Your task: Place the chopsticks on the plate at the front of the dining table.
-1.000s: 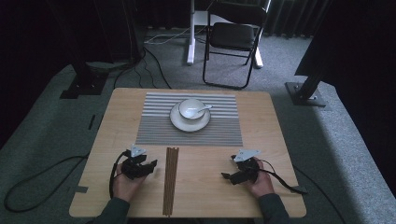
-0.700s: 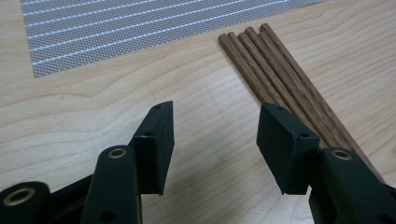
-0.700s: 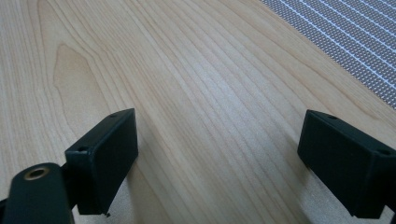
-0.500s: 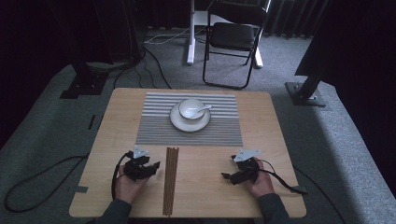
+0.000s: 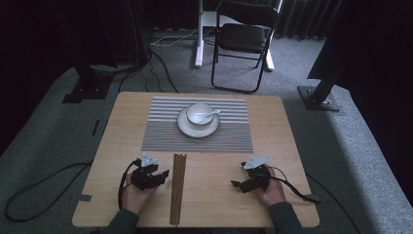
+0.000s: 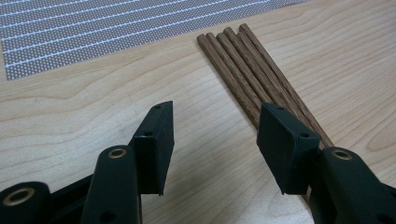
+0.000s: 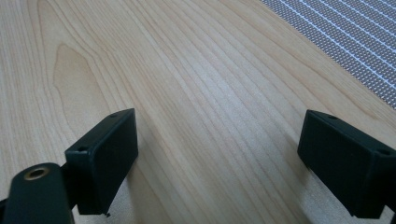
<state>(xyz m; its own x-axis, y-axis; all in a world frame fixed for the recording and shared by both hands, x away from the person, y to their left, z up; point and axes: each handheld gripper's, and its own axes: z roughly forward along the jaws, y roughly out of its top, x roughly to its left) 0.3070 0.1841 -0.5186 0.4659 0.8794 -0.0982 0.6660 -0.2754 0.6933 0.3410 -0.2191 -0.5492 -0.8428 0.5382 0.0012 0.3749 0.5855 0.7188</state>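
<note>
The high view looks forward and down on the whole table from above the person's side. The left gripper view sits low and close over the chopsticks, facing the striped mat, both shared with the high view. The right gripper view skims bare wood toward the mat's edge.

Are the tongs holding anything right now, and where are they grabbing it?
Nothing is held. The left tongs are open beside the chopsticks, and the right tongs are open over bare table.
</note>
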